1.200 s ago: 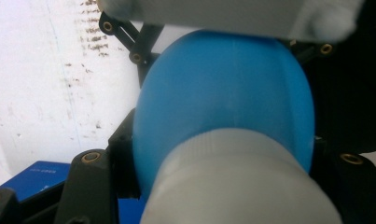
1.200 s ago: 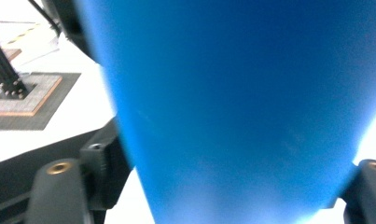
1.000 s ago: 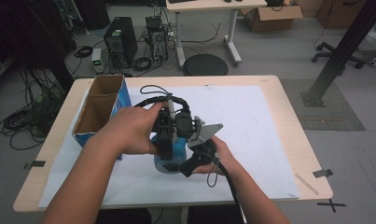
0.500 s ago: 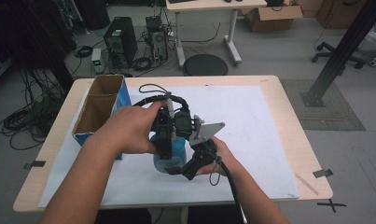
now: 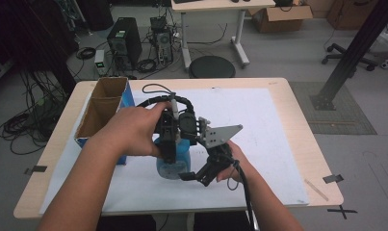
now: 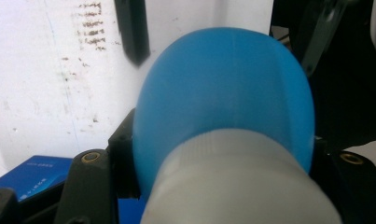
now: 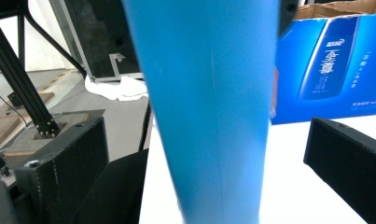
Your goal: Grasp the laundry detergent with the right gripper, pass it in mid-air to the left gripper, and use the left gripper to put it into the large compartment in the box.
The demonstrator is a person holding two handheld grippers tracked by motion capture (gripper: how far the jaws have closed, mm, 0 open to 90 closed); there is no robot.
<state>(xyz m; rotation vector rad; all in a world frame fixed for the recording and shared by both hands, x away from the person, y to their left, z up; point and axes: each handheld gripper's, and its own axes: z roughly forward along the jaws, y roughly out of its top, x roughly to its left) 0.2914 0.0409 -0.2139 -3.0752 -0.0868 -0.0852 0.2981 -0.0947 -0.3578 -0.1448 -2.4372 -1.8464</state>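
Left hand-held gripper (image 5: 170, 144) is clamped on the blue tube (image 5: 174, 161): in the left gripper view its two black jaws press on either side of the tube's blue body just above the white cap (image 6: 237, 186), so the grip looks firm. The tube stands roughly upright on the white sheet (image 5: 278, 144) that covers the worktop (image 5: 307, 120), near the middle and toward the near edge, just right of the open cardboard box (image 5: 100, 108) with its blue printed side.

Right hand-held gripper (image 5: 201, 173) sits just to the right of the tube and a little nearer. Its jaws have just been opening and now stand wide; in the right gripper view the blue tube (image 7: 209, 107) rises between them, with clear gaps to the black pads (image 7: 349, 163) on both sides, so they hold nothing.

As a judgement, the work looks to be at a handover: the left side has taken the tube and the right side has let go, so the transfer itself seems done. Still to do, most likely, is drawing the right one clear of the tube and then carrying the tube to wherever it belongs, possibly the box at the left, whose two compartments appear empty from above. Whether the cap is to be worked on cannot be told.
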